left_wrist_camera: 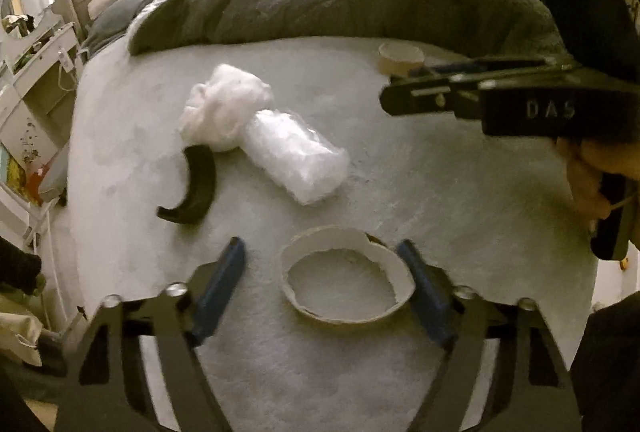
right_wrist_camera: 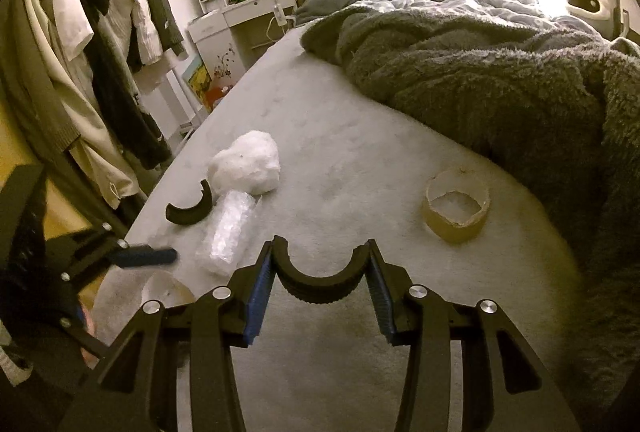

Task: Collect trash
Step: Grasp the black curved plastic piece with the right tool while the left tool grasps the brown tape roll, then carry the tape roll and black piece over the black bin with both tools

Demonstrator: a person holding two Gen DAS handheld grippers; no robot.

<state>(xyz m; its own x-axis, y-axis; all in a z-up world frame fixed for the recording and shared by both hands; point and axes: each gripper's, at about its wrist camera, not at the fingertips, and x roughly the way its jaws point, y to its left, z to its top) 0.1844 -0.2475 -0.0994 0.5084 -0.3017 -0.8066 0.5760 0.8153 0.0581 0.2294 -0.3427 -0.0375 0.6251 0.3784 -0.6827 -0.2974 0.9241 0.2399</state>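
Trash lies scattered on the pale bedsheet (left_wrist_camera: pixel 420 168). Your left gripper (left_wrist_camera: pixel 322 260) stands released around a torn white cardboard ring (left_wrist_camera: pixel 344 284), whose edge sits against one blue pad, the other pad apart. Your right gripper (right_wrist_camera: pixel 322 264) is clenched on a black curved plastic piece (right_wrist_camera: pixel 322 282), ribbed underneath. Farther off lie another black curved piece (left_wrist_camera: pixel 192 188), a fluffy white wad (left_wrist_camera: pixel 224 108) touching a crinkled clear plastic roll (left_wrist_camera: pixel 296 158), and a tan tape core (right_wrist_camera: pixel 456 206) near the shaggy grey blanket (right_wrist_camera: pixel 480 72).
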